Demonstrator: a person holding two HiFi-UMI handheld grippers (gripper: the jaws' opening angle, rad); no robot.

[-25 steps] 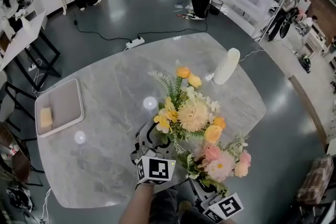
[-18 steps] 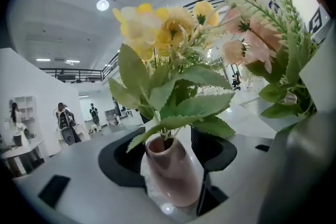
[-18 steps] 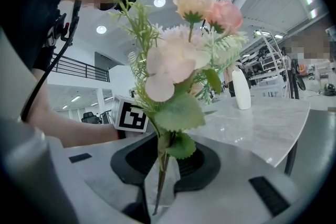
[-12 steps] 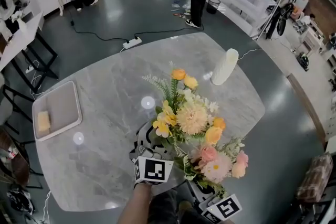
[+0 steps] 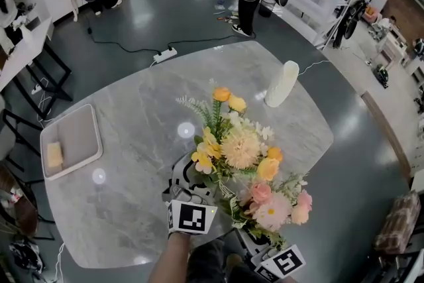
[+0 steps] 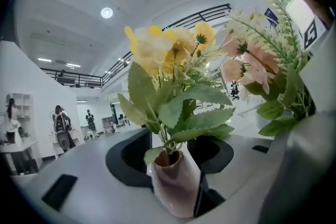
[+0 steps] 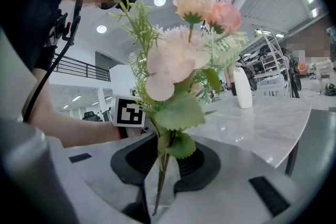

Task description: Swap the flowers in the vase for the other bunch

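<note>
Two sets of fingers are engaged, one on each bunch. The left gripper's (image 6: 170,165) fingers (image 6: 126,157) stand fairly wide and have just been closing. The pale pink vase (image 6: 174,186) sits between them, and both pads appear to meet its sides. The yellow and orange bunch (image 6: 168,55) stands upright in that vase, its stems entering the neck. Whether the vase base rests on the counter (image 5: 132,116) cannot be confirmed.

The right gripper's (image 7: 161,168) fingers (image 7: 131,157) are drawn in narrow and clamp the thin green stems of the pink bunch (image 7: 184,60). The bunch is held upright, its blooms above the fingers.

From the head view, the two bunches stand just beside each other at the near edge of the grey marbled counter, the pink bunch on the right and nearer the person. A tall white bottle-like vessel (image 5: 283,83) stands well apart near the counter's far right edge. A square tray (image 5: 79,129) lies at the left edge and holds a small yellow block (image 5: 54,154).
</note>
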